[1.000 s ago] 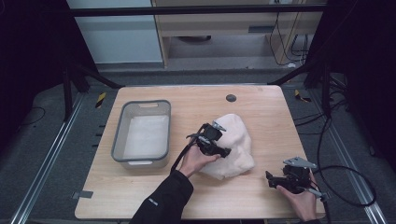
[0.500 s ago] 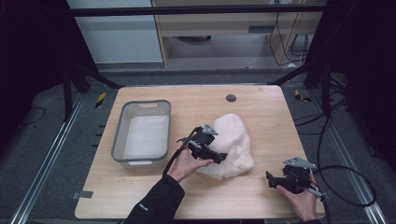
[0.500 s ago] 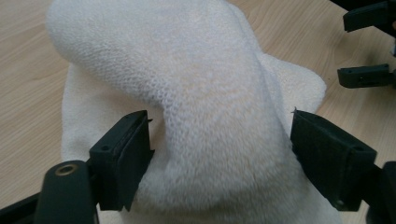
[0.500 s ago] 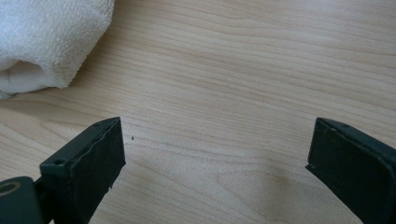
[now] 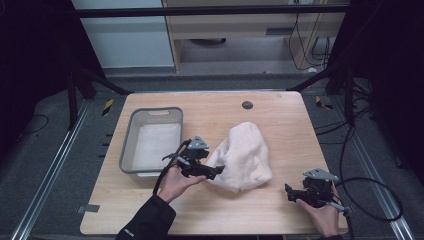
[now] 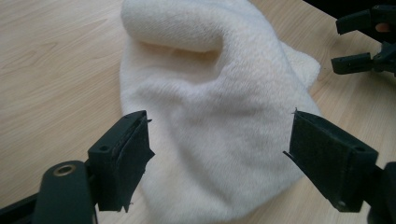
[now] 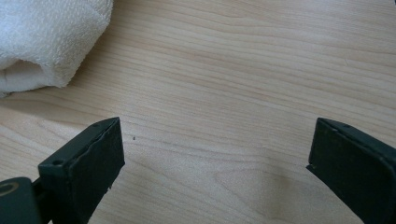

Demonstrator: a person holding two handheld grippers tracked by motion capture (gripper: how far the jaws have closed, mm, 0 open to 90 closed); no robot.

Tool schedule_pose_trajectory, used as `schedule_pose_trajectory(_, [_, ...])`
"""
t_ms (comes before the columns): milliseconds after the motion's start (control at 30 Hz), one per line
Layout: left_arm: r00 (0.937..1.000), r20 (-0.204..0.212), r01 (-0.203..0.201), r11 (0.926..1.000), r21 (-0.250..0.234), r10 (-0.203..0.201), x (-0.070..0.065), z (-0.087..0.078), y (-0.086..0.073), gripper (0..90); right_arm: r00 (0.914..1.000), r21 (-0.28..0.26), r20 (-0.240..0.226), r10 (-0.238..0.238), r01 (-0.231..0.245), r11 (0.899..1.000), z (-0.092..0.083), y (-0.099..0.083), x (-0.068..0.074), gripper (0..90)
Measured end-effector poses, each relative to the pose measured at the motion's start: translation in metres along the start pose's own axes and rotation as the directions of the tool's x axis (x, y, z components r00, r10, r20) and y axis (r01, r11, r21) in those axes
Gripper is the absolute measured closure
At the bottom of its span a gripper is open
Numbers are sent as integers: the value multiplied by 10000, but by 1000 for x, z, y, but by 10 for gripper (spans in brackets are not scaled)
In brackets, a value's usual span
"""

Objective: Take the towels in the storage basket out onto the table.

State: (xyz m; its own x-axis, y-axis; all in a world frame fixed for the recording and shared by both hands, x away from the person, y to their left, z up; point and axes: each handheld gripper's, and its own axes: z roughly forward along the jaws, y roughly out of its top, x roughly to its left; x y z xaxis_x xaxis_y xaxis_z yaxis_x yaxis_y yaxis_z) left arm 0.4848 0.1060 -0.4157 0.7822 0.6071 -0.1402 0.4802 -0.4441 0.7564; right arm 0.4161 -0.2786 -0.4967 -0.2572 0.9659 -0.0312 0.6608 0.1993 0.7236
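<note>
Your left gripper [image 5: 212, 171] sits at the left edge of the white towel [image 5: 243, 156], which lies crumpled in a soft heap near the middle of the wooden table [image 5: 280, 115], just right of the grey bin [image 5: 131, 138]. Its 2 jaws have just been opening and now stand wide apart, released; in the left gripper view the towel [image 6: 219, 112] spreads out beyond and between them, with neither pad pressing on the cloth. One end of the towel is rolled over into a thick fold at the far side, and the rest fans out flat toward you. Your right gripper [image 5: 295, 192] rests near the table's front right corner, well apart from the towel, with your hand wrapped around its body. Its 2 jaws are also spread wide with nothing between them; in the right gripper view only bare wood lies ahead, and a corner of the towel [image 7: 46, 42] shows at the upper left. The bin holds a pale lining at its bottom.
</note>
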Motion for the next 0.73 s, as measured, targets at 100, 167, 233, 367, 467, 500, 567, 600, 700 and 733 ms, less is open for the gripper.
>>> schedule_pose_trajectory(100, [10000,-74,55,9999,-140,-56,4,-12,-10,218,10000,14,24,-5,5,10000,0,0,0,33])
schedule_pose_trajectory(167, [9999,-118,96,9997,-232,-98,6,-19,-16,226,10000,23,17,-34,34,10000,0,0,0,32])
schedule_pose_trajectory(233, [9998,-146,113,9996,-256,-117,8,-25,-22,232,10000,10,11,13,-13,10000,0,0,1,32])
schedule_pose_trajectory(367, [9995,-270,178,9989,-434,-190,11,-38,-35,240,10000,24,64,-41,41,10000,0,-1,1,31])
schedule_pose_trajectory(467, [9992,-286,278,9983,-514,-293,13,-43,-41,253,10000,55,69,-44,43,10000,0,-1,0,30])
schedule_pose_trajectory(500, [9988,-350,317,9979,-571,-337,15,-49,-46,259,10000,54,80,-42,41,10000,0,-1,0,30])
schedule_pose_trajectory(567, [9981,-444,400,9973,-616,-428,17,-54,-52,266,9999,20,105,-72,71,10000,0,-1,0,30])
schedule_pose_trajectory(600, [9978,-482,429,9971,-634,-460,18,-56,-55,272,9999,21,97,-83,83,10000,-1,-1,0,30])
schedule_pose_trajectory(700, [9963,-569,599,9959,-680,-638,21,-63,-65,285,9999,-1,97,-69,69,10000,-1,-1,0,30])
schedule_pose_trajectory(733, [9963,-569,599,9959,-680,-638,21,-63,-65,286,9999,3,89,-79,79,10000,-1,-1,0,30])
